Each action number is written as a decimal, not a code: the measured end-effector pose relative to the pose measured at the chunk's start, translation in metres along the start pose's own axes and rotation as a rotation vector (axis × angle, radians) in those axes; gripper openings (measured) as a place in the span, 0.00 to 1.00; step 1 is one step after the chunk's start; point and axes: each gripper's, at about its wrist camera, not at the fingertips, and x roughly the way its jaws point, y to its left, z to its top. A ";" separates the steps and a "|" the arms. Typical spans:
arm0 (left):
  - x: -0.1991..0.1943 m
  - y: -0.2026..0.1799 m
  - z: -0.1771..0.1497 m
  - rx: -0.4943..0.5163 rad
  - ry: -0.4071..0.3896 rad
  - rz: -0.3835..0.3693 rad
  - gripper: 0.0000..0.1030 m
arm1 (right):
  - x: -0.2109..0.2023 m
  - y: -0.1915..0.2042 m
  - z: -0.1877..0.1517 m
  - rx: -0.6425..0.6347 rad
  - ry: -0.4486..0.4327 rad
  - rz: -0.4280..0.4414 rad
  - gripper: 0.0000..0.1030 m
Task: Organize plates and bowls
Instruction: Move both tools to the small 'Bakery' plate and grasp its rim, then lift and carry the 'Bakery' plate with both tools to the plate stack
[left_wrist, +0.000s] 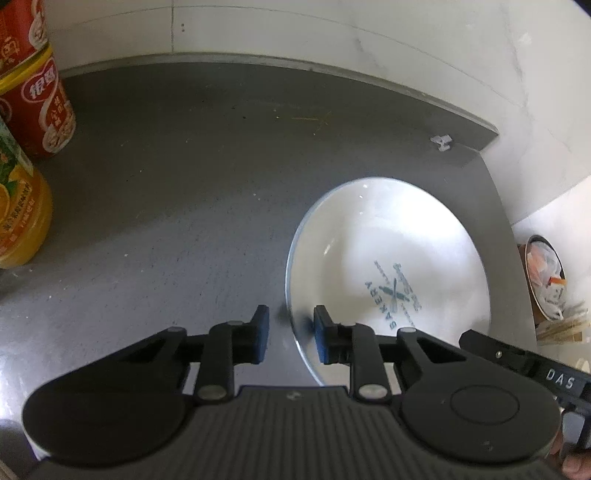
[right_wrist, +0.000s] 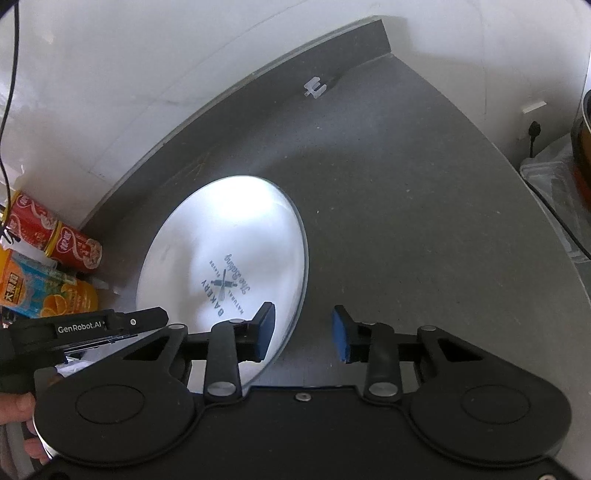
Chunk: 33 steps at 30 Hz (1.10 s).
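The white plate (left_wrist: 388, 266), printed with a bakery logo, lies flat on the grey table (left_wrist: 184, 184), near the table's right-hand corner and well apart from the bottles at the left. Both tools straddle its rim from opposite sides without closing on it. The left tool (left_wrist: 291, 338) is spread, one blue pad over the plate's near edge, the other over bare table. The right tool (right_wrist: 304, 334) is spread wider, its left pad above the plate and its right pad off it.

The likely trouble is the thin, glossy rim: lying flush to the table, it gives the lower pad little room to slide under, so a pinch may skid off or tip the plate. An uneven lift by the two tools could tilt it. The juice bottle (left_wrist: 18, 206) and the red can (left_wrist: 40, 99) are far enough away to be safe.
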 end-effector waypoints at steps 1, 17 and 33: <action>0.000 -0.001 -0.001 0.003 -0.008 0.003 0.23 | 0.001 0.000 0.000 -0.002 0.002 -0.001 0.29; 0.000 0.007 0.009 -0.003 -0.043 -0.039 0.16 | 0.013 0.008 0.017 -0.057 0.012 0.022 0.12; -0.070 0.010 0.001 -0.042 -0.116 -0.033 0.12 | -0.043 0.036 0.015 -0.141 -0.047 0.067 0.10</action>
